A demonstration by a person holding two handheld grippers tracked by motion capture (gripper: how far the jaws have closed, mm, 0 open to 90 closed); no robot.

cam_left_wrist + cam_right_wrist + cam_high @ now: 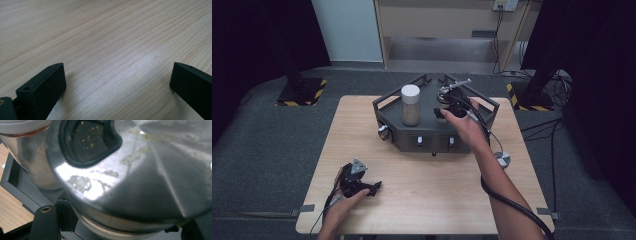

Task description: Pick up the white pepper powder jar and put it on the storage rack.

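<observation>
At about one o'clock on the wooden tabletop point(422, 190) sits a dark grey, angular tray point(384, 107) with raised walls, small knobs on its near face. Inside it, toward its left half, stands a tall clear jar point(410, 106) with a white lid, filled with a pale sandy powder. Just to the right of the jar, in the tray's right half, is a shiny steel lid point(140, 182) with a thin metal handle sticking up toward two o'clock in the high view.

The right gripper point(451, 107) is down in that right half of the tray, the person's hand wrapped around it and the forearm reaching in from five o'clock. Its jaws are drawn in about as tight as they go, and in the right gripper view the steel lid sits right over them; they look to be pinching its rim, though the contact itself is hidden under the metal. That lid has a black-edged opening point(87, 142) near its top with yellowish specks inside, and streaks of residue across the steel. The jar shows just beyond it at ten o'clock.

The left gripper point(371, 188) rests low at seven o'clock on the tabletop, well apart from the tray, its jaws spread wide over bare wood.

A small round metal piece point(502, 159) lies on the tabletop at three o'clock, near the tray's right corner.
</observation>
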